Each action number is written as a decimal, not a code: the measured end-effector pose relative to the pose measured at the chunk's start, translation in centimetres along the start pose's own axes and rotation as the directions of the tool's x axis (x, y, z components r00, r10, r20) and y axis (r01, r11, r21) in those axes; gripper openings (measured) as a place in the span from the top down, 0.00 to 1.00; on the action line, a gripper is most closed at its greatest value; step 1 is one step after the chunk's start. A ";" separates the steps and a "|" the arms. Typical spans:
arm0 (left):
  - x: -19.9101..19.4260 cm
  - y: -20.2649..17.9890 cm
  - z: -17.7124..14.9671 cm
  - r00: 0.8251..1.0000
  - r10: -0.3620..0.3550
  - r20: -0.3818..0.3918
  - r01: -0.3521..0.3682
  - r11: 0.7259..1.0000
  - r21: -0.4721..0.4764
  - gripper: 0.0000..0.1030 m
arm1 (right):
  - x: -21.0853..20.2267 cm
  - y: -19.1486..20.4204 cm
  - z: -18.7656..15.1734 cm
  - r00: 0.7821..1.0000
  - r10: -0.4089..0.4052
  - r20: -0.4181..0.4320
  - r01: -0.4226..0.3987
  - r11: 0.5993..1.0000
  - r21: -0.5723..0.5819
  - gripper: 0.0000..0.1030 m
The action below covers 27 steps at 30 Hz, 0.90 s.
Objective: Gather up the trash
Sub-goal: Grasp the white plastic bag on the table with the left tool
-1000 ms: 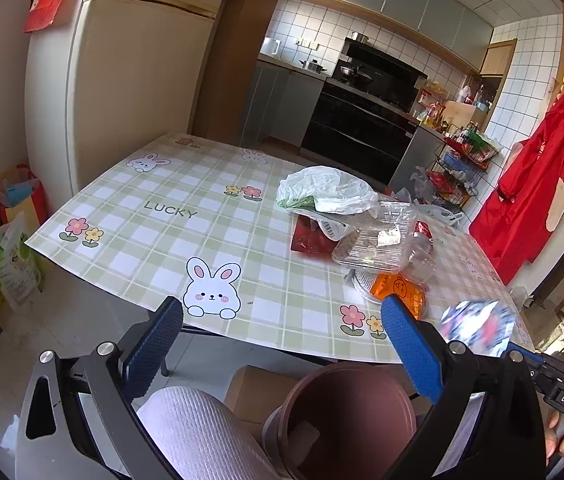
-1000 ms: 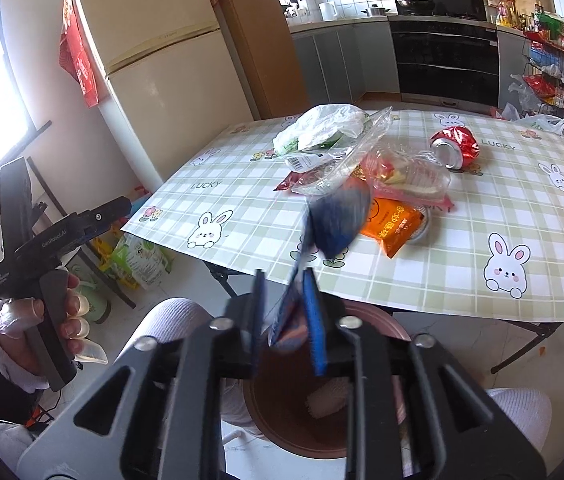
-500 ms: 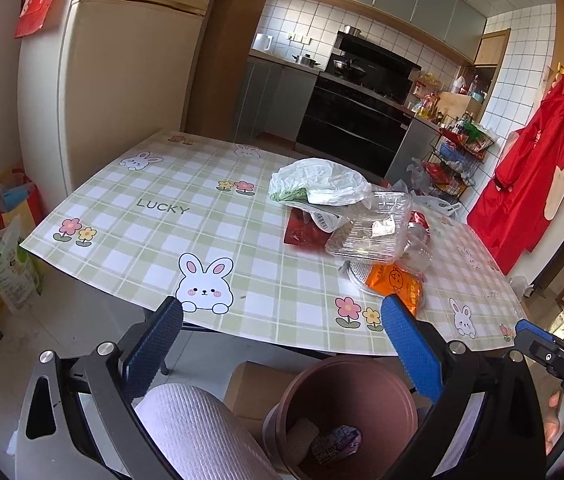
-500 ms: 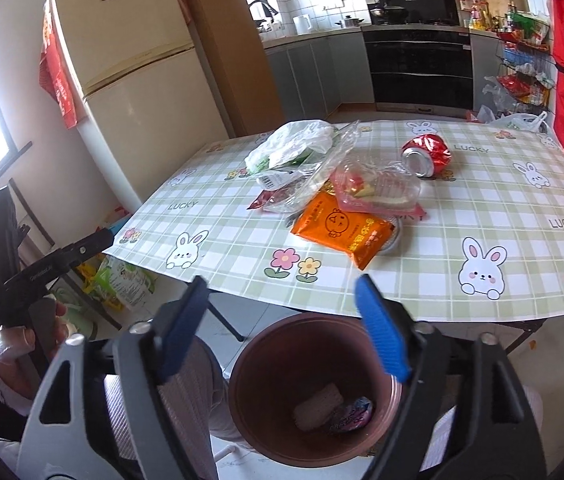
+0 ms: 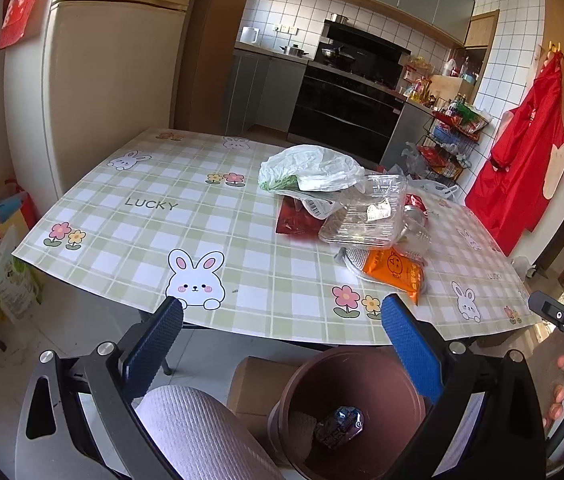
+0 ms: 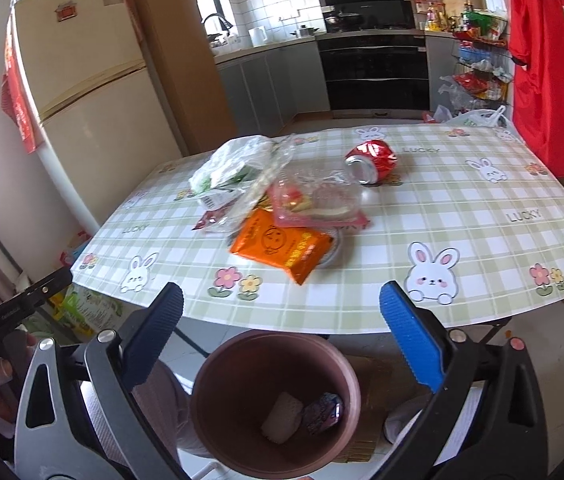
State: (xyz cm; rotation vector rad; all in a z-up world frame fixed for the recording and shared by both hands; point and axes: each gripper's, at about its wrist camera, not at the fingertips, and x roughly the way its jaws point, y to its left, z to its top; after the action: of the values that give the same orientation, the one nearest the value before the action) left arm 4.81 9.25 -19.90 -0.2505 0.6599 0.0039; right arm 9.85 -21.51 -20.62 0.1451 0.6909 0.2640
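Observation:
A brown bin stands on the floor below the table's near edge; a dark shiny wrapper and a white wad lie inside. It also shows in the left wrist view. On the table lie an orange packet, a clear plastic box, a white bag and a crushed red can. My right gripper is open and empty above the bin. My left gripper is open and empty, short of the table edge.
The table has a green checked cloth. A cream fridge stands to the left, kitchen counters and a black oven behind. Bags sit on the floor at the left. A red garment hangs at the right.
My right gripper opened and let go of the dark wrapper, which fell into the bin. Both grippers have moved a little nearer the table.

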 end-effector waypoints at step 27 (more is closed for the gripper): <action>28.0 -1.3 19.0 0.973 -0.138 -0.187 0.100 0.975 -0.199 0.07 | 9.6 -10.9 2.6 0.981 -0.187 -0.047 0.190 0.978 0.079 0.06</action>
State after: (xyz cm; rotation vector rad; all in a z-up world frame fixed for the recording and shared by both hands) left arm 38.59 10.23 -22.15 -0.4782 0.8452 -0.0761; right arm 20.70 -29.31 -26.88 0.1533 0.7501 0.0558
